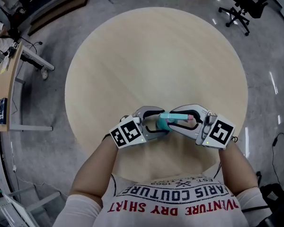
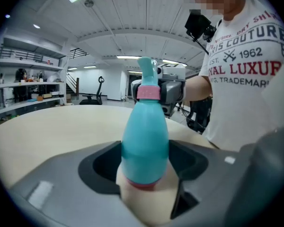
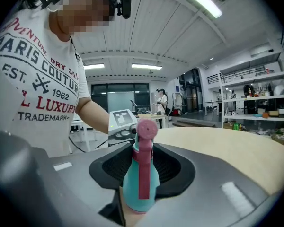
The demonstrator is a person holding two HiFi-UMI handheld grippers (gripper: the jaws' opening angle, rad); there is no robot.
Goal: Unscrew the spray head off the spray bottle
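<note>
A teal spray bottle [image 1: 166, 121] with a pink collar [image 2: 148, 92] is held roughly level between both grippers, just above the round wooden table [image 1: 156, 56] near its front edge. My left gripper [image 1: 156, 126] is shut on the bottle's teal body [image 2: 145, 141], base toward its camera. My right gripper [image 1: 181, 119] is shut on the spray head [image 3: 141, 174], whose pink trigger [image 3: 144, 174] and round pink nozzle [image 3: 147, 127] face its camera. The two grippers face each other; the left one's marker cube [image 3: 122, 119] shows behind the head.
The person's torso in a printed white shirt [image 1: 173, 205] is close behind the grippers. An office chair [image 1: 246, 4] stands at the back right on the grey floor. A desk [image 1: 2, 79] with cables is at the left.
</note>
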